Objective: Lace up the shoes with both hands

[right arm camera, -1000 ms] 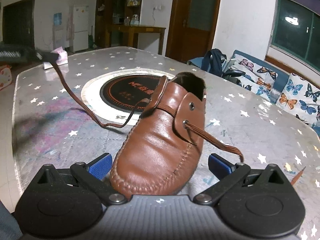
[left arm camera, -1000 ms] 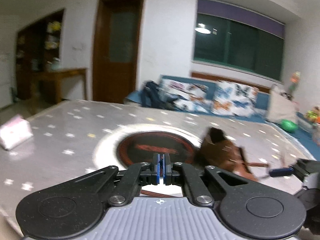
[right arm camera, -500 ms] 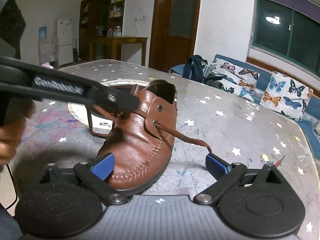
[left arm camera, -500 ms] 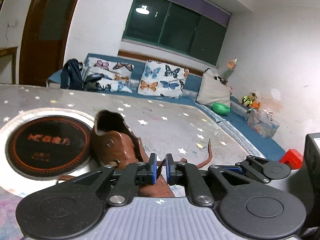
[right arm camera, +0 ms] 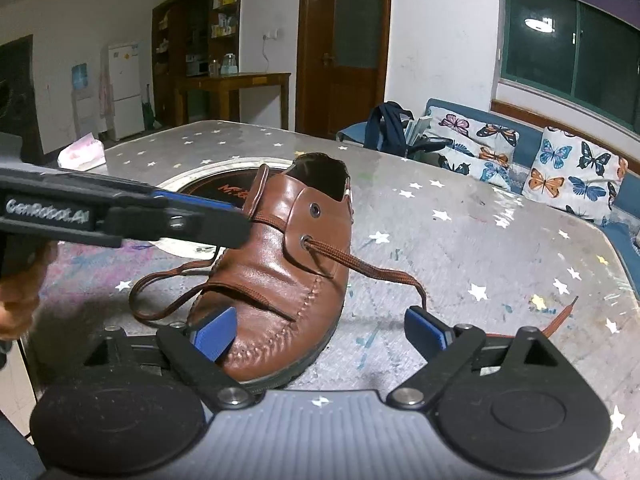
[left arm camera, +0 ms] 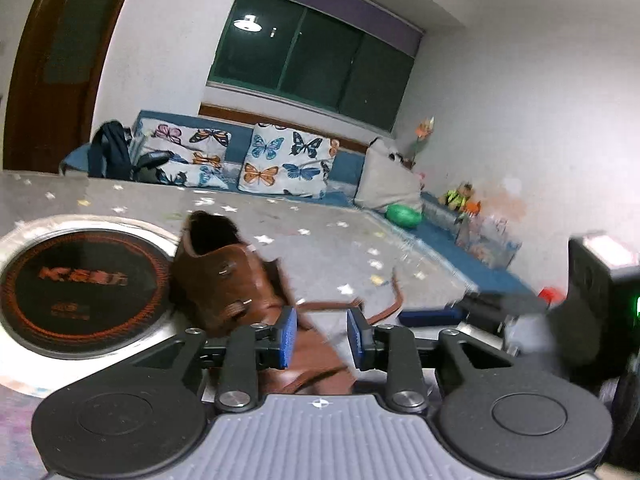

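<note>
Shoe (right arm camera: 276, 276) on our table (right arm camera: 480, 248), lace (right arm camera: 372, 270) loose.
We have just been parting our left gripper (left arm camera: 322, 336), released; our right gripper (right arm camera: 320, 330), closing slightly, gapes around the toe.

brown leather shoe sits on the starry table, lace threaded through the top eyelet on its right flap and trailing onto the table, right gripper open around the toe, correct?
Not quite. In the right wrist view the lace comes out of the lower eyelet; the top eyelet is empty. The rest holds: the brown leather shoe sits on the starry table, lace trailing onto it, and the right gripper is open around the toe.
</note>
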### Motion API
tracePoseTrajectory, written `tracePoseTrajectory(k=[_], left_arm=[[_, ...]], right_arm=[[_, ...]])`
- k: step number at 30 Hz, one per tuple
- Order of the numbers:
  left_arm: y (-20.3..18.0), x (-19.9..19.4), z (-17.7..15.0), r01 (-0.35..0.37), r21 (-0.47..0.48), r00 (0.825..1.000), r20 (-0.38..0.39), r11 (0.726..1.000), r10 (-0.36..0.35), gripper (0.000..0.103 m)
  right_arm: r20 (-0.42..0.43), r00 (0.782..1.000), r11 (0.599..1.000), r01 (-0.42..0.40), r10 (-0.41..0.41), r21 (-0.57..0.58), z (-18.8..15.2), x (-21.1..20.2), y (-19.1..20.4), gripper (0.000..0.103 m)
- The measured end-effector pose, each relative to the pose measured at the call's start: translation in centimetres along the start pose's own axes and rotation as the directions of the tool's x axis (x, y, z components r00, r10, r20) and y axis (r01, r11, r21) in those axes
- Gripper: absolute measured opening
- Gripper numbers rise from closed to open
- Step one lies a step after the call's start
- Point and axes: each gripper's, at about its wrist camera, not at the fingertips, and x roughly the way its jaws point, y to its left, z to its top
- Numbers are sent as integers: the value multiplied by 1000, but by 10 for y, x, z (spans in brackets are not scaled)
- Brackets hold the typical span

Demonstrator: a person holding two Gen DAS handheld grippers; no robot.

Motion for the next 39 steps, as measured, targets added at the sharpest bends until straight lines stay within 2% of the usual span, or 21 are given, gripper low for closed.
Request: tracePoseTrajectory(k=[2,7,14,17,20,22,25,35,39], left_arm=[[2,-5,-5,-23,44,1000,-19,999,24,29],[1,-8,-17,-11,91,998,-61,996,16,28],[-3,10,-22,5,130,995,-97,991,7,29],[-7,13,-23,8,179,994,-105,984,11,28],[-8,14,-24,0,220,994,-109,976,24,21],[-6,13,-24,-6,219,994,-106,976,30,11],[-4,10,-24,-19,208,994,-101,978,40,3],[-4,6,-28,-33,177,996,-78,984,48,6],[-9,6,-29,-48,209,995,-71,977,64,5]], right_arm=[[-2,1000,1000,0,0,1,0,0,-1,93],[-8,1000,1000,-10,11,19,0,2,-2,93],[-20,999,999,-40,40,33,-1,4,0,93],[-28,998,998,-54,55,36,-1,3,-1,95],[-34,997,997,-65,66,40,-1,4,-1,97],[-35,997,997,-69,70,46,-2,5,-1,98],[-36,996,995,-77,79,59,-2,6,-1,98],[-44,996,995,-81,83,63,-3,9,0,100],[-48,995,994,-79,83,70,-3,10,-1,102]])
